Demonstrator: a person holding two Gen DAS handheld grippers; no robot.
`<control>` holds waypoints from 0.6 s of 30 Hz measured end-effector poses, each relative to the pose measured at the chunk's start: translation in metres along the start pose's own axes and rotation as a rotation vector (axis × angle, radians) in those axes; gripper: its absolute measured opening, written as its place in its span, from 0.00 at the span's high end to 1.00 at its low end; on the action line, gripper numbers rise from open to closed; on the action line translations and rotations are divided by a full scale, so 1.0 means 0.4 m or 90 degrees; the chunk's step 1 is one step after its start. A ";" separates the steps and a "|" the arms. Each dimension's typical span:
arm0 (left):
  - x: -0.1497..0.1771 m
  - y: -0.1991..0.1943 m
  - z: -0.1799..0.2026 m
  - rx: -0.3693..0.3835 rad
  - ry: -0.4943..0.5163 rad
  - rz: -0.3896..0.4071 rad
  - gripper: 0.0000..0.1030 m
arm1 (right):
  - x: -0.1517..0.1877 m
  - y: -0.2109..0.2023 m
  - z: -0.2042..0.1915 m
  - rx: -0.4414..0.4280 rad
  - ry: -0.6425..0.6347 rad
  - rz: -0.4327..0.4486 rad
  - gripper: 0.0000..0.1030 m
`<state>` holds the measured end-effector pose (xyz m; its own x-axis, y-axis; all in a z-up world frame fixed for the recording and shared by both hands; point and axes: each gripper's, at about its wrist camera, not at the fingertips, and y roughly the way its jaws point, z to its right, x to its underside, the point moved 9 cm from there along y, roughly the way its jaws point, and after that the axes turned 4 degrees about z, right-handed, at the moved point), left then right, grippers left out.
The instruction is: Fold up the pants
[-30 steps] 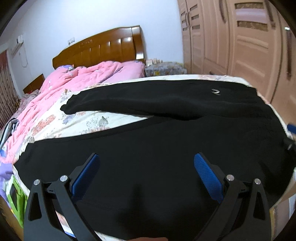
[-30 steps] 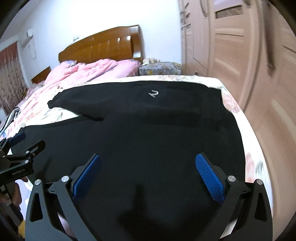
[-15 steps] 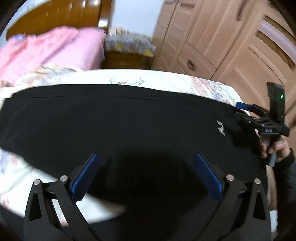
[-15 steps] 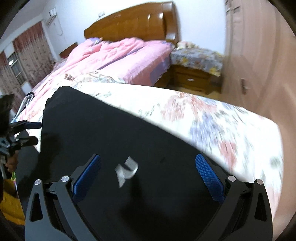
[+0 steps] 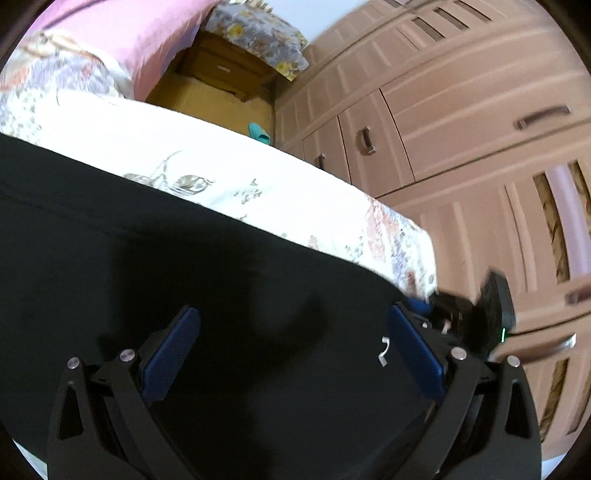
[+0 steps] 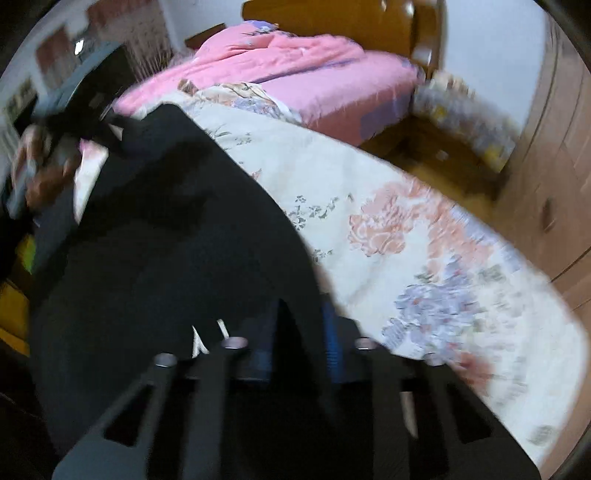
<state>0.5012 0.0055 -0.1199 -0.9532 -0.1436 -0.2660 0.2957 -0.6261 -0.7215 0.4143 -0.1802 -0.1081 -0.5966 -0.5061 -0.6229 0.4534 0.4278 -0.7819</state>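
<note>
Black pants (image 5: 184,266) with a small white logo (image 5: 384,350) lie spread on a floral bedsheet (image 5: 221,166). My left gripper (image 5: 291,350) is open, low over the pants near their far edge, with nothing between its blue pads. My right gripper (image 6: 299,332) is shut on the edge of the pants (image 6: 166,258) at the waist corner; the image is blurred. The right gripper also shows in the left wrist view (image 5: 476,317) at the pants' right corner. The left gripper shows blurred at the far left of the right wrist view (image 6: 74,110).
A pink quilt (image 6: 295,70) covers the bed's head end below a wooden headboard (image 6: 332,14). A nightstand (image 5: 225,70) stands beside the bed. Wooden wardrobes (image 5: 461,129) line the right side. A teal slipper (image 5: 258,133) lies on the floor.
Both grippers moved toward the far edge of the pants. The right gripper closed on the waist corner. The left gripper stayed open and dipped lower.
</note>
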 end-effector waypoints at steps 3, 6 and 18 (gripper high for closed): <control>-0.008 0.003 -0.001 -0.016 -0.031 0.000 0.02 | -0.010 -0.100 -0.077 0.046 -0.040 0.073 0.89; -0.012 0.004 -0.011 -0.044 -0.062 0.005 0.02 | -0.009 -0.175 -0.167 0.092 -0.078 0.124 0.90; 0.114 -0.265 0.030 -0.087 0.010 0.227 0.91 | 0.038 -0.296 -0.335 0.171 -0.077 0.203 0.92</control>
<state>0.4256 0.0561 -0.0478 -0.7879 -0.3218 -0.5251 0.6157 -0.4301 -0.6602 0.2631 -0.1382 -0.0215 -0.3246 -0.4710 -0.8203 0.7683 0.3745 -0.5190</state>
